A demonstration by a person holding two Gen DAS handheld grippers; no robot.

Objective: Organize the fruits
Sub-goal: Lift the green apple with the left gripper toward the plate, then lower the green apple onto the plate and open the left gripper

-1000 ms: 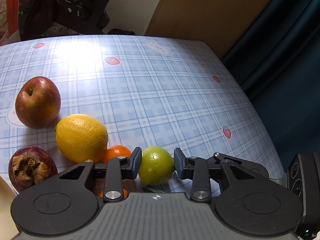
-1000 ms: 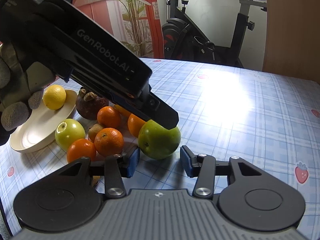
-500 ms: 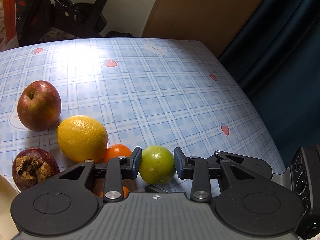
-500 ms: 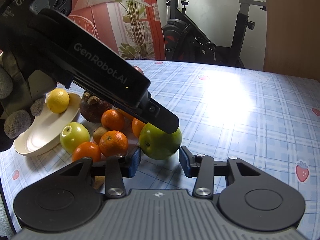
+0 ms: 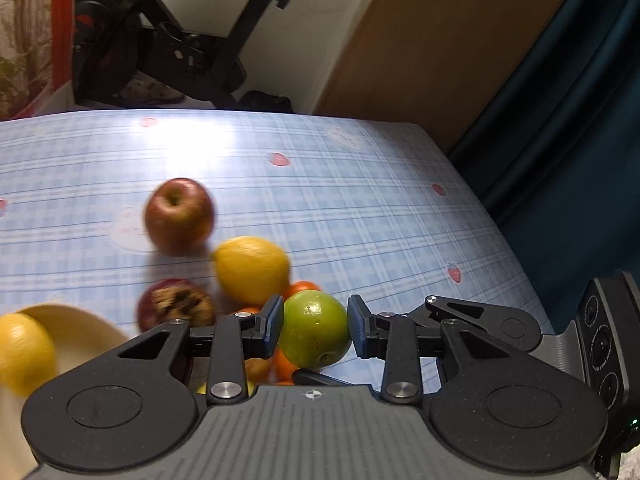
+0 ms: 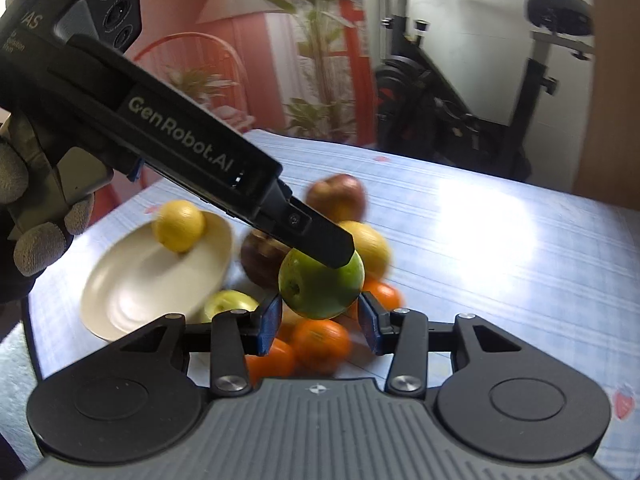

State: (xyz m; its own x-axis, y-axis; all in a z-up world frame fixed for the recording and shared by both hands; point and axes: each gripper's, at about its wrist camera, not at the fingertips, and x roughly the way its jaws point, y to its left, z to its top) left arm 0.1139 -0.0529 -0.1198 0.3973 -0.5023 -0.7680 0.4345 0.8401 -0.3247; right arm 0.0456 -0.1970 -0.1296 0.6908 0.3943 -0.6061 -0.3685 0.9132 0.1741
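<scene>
between the left gripper (image 5: pixel 315 330) pads, a glossy green apple (image 5: pixel 314 332)

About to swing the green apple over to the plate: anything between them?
Nothing visible blocks it. The left tongs hold the green apple above the oranges; the plate beside them holds only a lemon at its far rim.

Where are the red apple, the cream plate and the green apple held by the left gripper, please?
red apple (image 5: pixel 179 216): left wrist view, front skin.
cream plate (image 6: pixel 156 280): right wrist view, bare inner surface.
green apple (image 5: pixel 314 332): left wrist view, centre.
</scene>
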